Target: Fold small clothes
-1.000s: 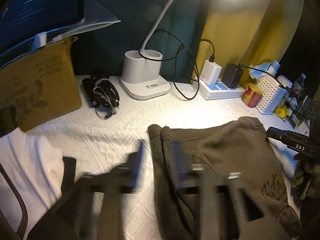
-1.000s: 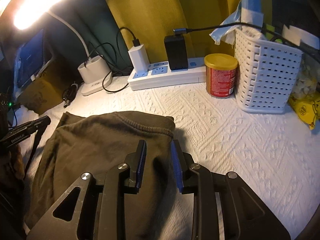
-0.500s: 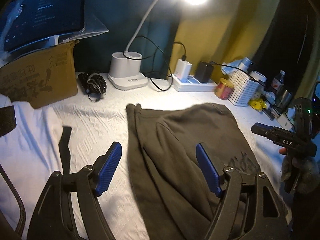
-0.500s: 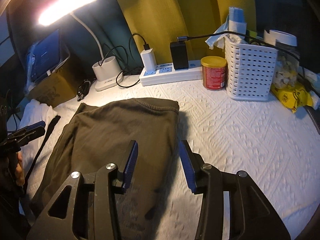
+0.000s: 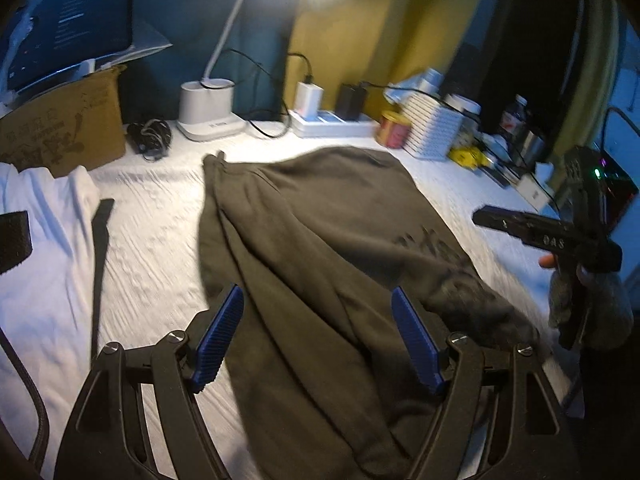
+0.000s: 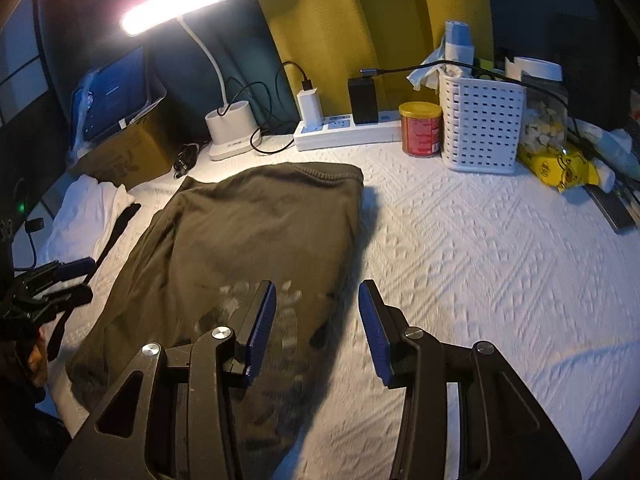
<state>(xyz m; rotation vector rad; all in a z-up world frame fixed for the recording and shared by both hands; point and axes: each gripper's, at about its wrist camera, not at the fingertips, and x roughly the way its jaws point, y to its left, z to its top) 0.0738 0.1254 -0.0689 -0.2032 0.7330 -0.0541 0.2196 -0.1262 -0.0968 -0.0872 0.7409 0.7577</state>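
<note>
We find both tools released: the left tool point(image 5: 318, 336) straddles the olive garment point(image 5: 320, 240), whose long axis runs toward upper frame; the right tool point(image 6: 316, 330) stands at its right edge.

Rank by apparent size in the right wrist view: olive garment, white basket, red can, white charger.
1. olive garment, largest by far
2. white basket
3. red can
4. white charger, smallest; these last two sit at similar depth, so the ranking holds.

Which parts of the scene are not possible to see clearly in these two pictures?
- Olive garment, near end: left wrist view, hidden behind the left gripper and cut by the bottom edge.
- Print on garment: right wrist view, motion-blurred, unreadable.
- Red can label: too small.
</note>
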